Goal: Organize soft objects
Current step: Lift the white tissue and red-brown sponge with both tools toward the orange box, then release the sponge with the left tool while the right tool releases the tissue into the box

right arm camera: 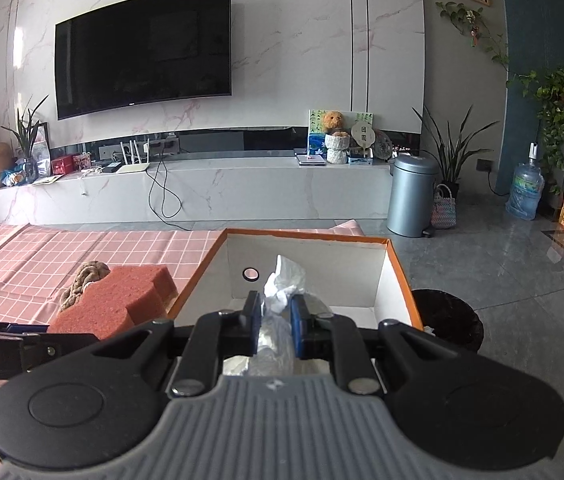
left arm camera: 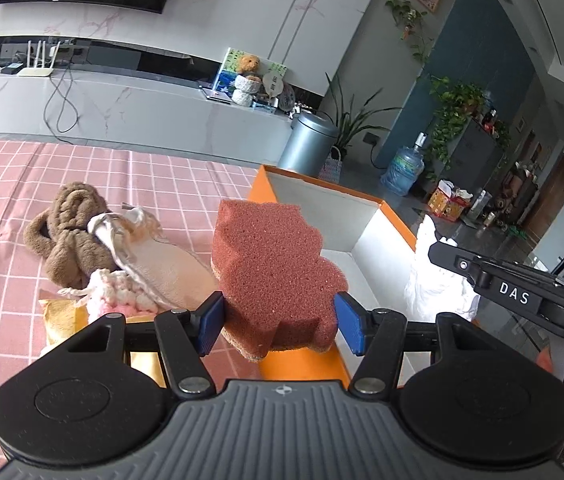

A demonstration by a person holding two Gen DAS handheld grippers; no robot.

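a: how far along is the tidying?

b: partway, i'd judge. the left gripper [left arm camera: 279, 322] is clamping a reddish sponge [left arm camera: 273, 276], jaws about half apart with the pads pressing its sides, and is holding it over the near left edge of the orange box [left arm camera: 396, 224]. the right gripper [right arm camera: 275, 326] is pinching a crumpled white tissue [right arm camera: 282, 288], jaws almost together, and is holding it above the inside of the box.

a: is anything in the box already?

b: i'm seeing only white floor [right arm camera: 346, 312] there, though the grippers are hiding much of it.

a: and what's left?

b: a brown plush piece [left arm camera: 69, 236], a beige pouch [left arm camera: 165, 268] and a pink knitted bit [left arm camera: 121, 300] are lying on the pink checked cloth [left arm camera: 1, 184], just beside the box's left wall.
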